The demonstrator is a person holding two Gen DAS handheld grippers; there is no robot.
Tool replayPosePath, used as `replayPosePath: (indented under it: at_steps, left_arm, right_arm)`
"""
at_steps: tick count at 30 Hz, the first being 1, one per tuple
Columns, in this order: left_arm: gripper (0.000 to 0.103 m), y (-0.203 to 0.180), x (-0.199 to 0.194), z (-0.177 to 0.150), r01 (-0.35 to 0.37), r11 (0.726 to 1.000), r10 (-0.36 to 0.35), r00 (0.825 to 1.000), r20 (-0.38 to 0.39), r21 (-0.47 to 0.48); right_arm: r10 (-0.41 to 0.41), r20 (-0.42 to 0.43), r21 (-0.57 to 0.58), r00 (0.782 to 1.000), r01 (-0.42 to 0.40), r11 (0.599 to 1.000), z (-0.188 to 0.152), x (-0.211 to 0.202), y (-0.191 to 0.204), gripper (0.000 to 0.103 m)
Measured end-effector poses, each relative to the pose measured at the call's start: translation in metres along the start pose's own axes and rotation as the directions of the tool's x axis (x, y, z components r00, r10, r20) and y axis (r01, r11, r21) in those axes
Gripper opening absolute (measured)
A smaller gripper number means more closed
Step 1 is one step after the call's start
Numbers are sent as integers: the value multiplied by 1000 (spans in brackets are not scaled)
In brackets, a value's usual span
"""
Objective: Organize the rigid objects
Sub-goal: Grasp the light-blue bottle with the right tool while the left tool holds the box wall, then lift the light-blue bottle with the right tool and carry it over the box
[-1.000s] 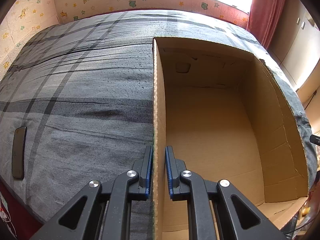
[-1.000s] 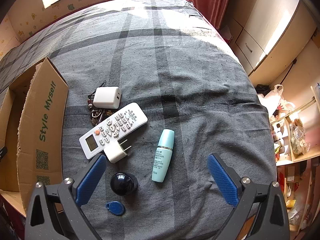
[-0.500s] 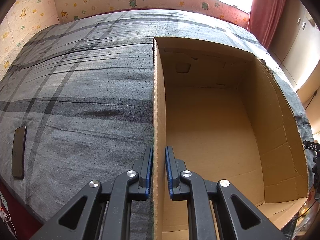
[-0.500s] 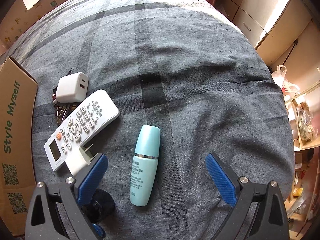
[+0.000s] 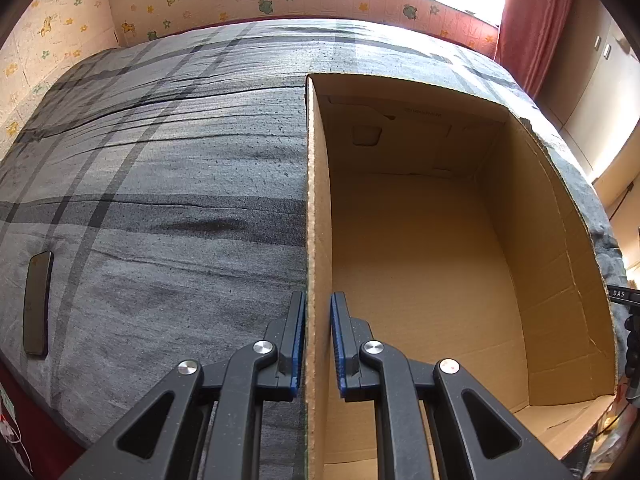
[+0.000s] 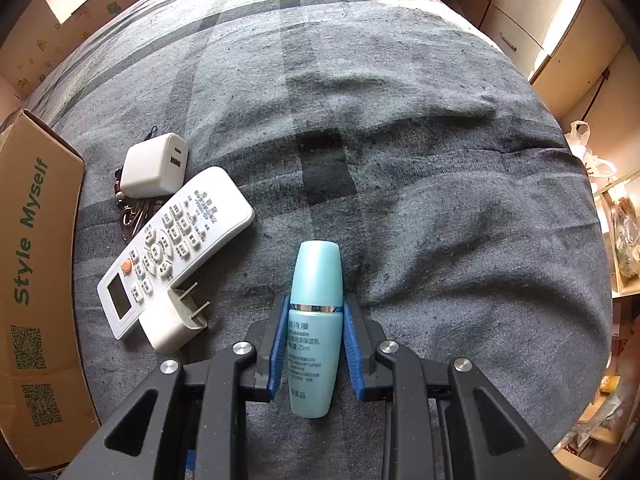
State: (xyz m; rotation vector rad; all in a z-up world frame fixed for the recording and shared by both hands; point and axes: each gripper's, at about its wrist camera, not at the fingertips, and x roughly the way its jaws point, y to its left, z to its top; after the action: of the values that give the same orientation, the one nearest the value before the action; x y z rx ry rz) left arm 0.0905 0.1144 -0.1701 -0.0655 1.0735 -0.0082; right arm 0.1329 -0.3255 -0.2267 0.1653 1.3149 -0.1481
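Observation:
My left gripper (image 5: 318, 308) is shut on the left wall of an open, empty cardboard box (image 5: 318, 200) on the grey plaid bed. My right gripper (image 6: 316, 312) is shut on a light blue lotion bottle (image 6: 316, 280) that lies on the bed, cap pointing away. Left of the bottle lie a white remote (image 6: 176, 248), a small white plug adapter (image 6: 174, 326), a white charger block (image 6: 154, 166) and a bunch of keys (image 6: 132, 212). The box's outer side (image 6: 32, 264) shows at the far left of the right wrist view.
A black phone (image 5: 37, 302) lies near the bed's left edge. Wallpapered walls and a window stand behind the bed. A red curtain (image 5: 536, 20) hangs at the back right. Cupboards (image 6: 560, 40) and cluttered shelves (image 6: 624, 240) stand past the bed's right edge.
My right gripper moved down and forward over the blue bottle and closed its fingers on it. The left gripper stayed clamped on the box wall.

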Motion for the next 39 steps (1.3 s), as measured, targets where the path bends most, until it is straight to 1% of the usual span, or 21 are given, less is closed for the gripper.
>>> replayPosePath:
  at_steps: [5, 9, 18, 30, 39]
  left_arm:
    - [13, 0, 0, 0, 4, 1000, -4, 1000, 1, 2]
    - [13, -2, 0, 0, -10, 1000, 10, 1000, 6, 8]
    - [13, -4, -1, 0, -18, 1000, 18, 1000, 7, 18]
    - [13, -6, -1, -1, -19, 1000, 19, 1000, 6, 21]
    - [13, -7, 0, 1, -23, 999, 23, 1000, 2, 24]
  right_arm:
    - [0, 11, -11, 1000, 0, 1000, -5, -14, 2, 27]
    - [10, 20, -11, 1000, -10, 1000, -5, -25, 5, 27]
    - [24, 44, -49, 999, -22, 999, -4, -52, 21, 27]
    - [54, 87, -166, 995, -39, 985, 6, -92, 69, 27]
    - [102, 115, -246, 988, -71, 967, 13, -116, 109, 27]
